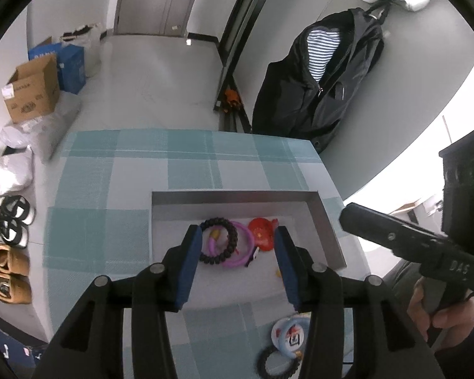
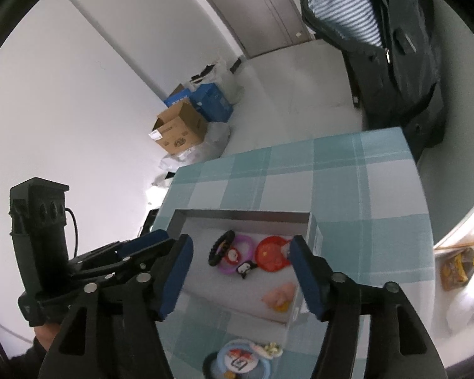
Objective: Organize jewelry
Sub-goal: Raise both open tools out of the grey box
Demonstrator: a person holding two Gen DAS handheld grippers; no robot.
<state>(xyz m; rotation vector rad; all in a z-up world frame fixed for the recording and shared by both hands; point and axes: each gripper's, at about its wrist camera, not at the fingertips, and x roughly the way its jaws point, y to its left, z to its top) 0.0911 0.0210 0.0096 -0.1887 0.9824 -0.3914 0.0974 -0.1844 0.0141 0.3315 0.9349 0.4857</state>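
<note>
A shallow grey box (image 1: pixel 237 196) (image 2: pixel 243 214) sits on the checked table. Inside lie a black bead bracelet (image 1: pixel 233 237) (image 2: pixel 219 246), a purple ring bracelet (image 1: pixel 245 249) (image 2: pixel 246 246), a red round piece (image 1: pixel 262 237) (image 2: pixel 271 254), a small penguin charm (image 2: pixel 246 268) and a pink piece (image 2: pixel 279 295). My left gripper (image 1: pixel 238 263) is open and empty above the box. My right gripper (image 2: pixel 241 276) is open and empty above the box too. On the table in front of the box lie a light blue bracelet (image 1: pixel 287 336) (image 2: pixel 240 361) and a black coil band (image 1: pixel 268 361).
The table carries a teal checked cloth (image 1: pixel 110 189) (image 2: pixel 363 189). A black jacket (image 1: pixel 316 72) hangs at the back right. Cardboard and blue boxes (image 1: pixel 34 88) and shoes (image 1: pixel 9 230) stand on the floor to the left.
</note>
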